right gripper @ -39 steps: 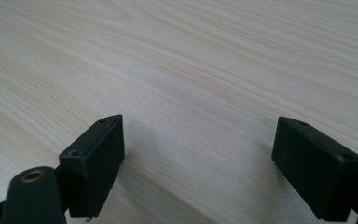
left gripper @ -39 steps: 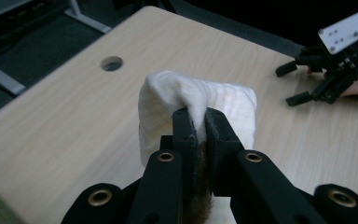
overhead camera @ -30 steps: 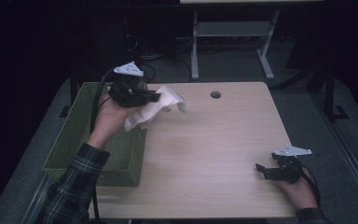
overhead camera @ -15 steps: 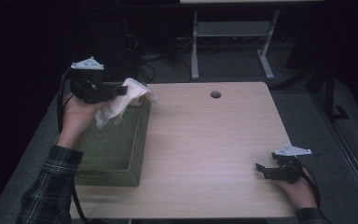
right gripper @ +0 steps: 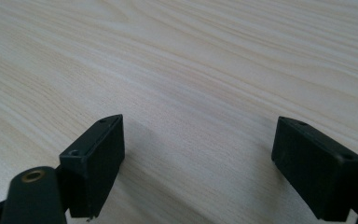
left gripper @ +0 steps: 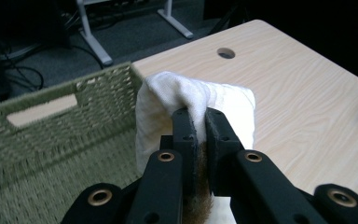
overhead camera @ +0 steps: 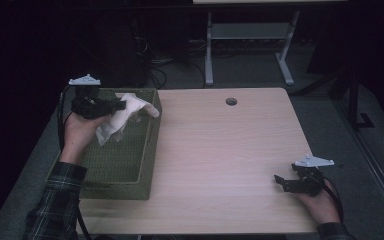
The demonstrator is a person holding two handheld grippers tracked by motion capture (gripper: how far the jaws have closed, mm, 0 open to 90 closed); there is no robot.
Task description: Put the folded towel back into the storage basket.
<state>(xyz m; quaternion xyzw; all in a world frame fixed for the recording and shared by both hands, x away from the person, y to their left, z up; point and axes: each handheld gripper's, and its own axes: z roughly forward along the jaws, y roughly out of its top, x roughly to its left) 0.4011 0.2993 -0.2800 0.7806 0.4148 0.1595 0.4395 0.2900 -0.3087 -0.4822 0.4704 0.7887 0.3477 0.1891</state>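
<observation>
A white cloth [overhead camera: 122, 117] hangs from my left gripper [overhead camera: 119, 105], which is shut on it above the green woven basket [overhead camera: 130, 172] at the table's left side. Seen from the left gripper view, the cloth [left gripper: 168, 100] drapes over the two black jaws, which pinch it at the left gripper [left gripper: 199, 116], with the basket's wall [left gripper: 51, 121] behind. My right gripper [overhead camera: 282, 181] rests low on the wooden table [overhead camera: 220, 150] near its front right corner. It stands open, as the right gripper [right gripper: 198, 158] has wide-set jaws with bare wood between them.
A round cable hole [overhead camera: 231, 101] sits near the table's far edge. A white metal stand [overhead camera: 250, 45] and cables lie on the dark floor beyond. The wood between basket and right hand is bare.
My left gripper has carried the cloth leftward, from over the table beside the basket to above the basket's far part. The right gripper has stayed put.
</observation>
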